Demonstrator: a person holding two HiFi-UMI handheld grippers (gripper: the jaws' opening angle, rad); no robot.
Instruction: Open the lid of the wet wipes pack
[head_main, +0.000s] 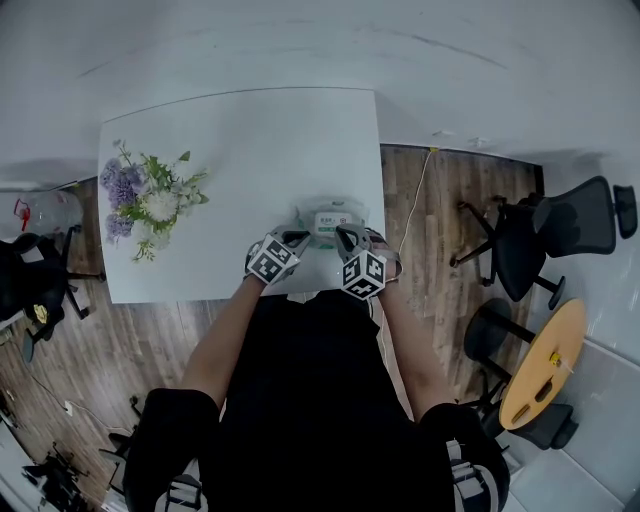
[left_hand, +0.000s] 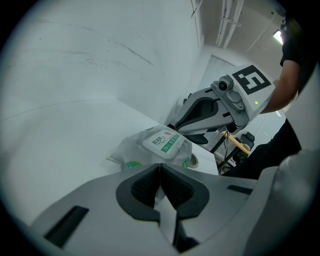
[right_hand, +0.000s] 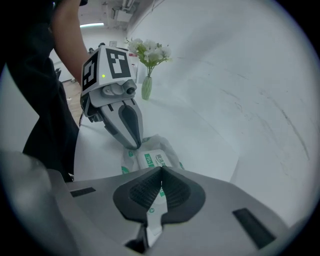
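The wet wipes pack (head_main: 330, 221) lies near the front right edge of the white table (head_main: 240, 140), a soft white wrapper with green print. Its rigid white lid (left_hand: 166, 141) lies flat on top. My left gripper (head_main: 297, 238) is at the pack's left end; in the left gripper view its jaws (left_hand: 160, 167) are shut with the wrapper's edge pinched between the pads. My right gripper (head_main: 345, 235) is at the pack's right end, and its jaws (right_hand: 161, 172) are shut on the wrapper's other edge, with white and green film running between the pads.
A vase of purple and white flowers (head_main: 150, 195) stands at the table's left side. Black office chairs (head_main: 560, 225) and a small round wooden table (head_main: 545, 365) stand on the wood floor to the right. A cable (head_main: 412, 215) runs down beside the table's right edge.
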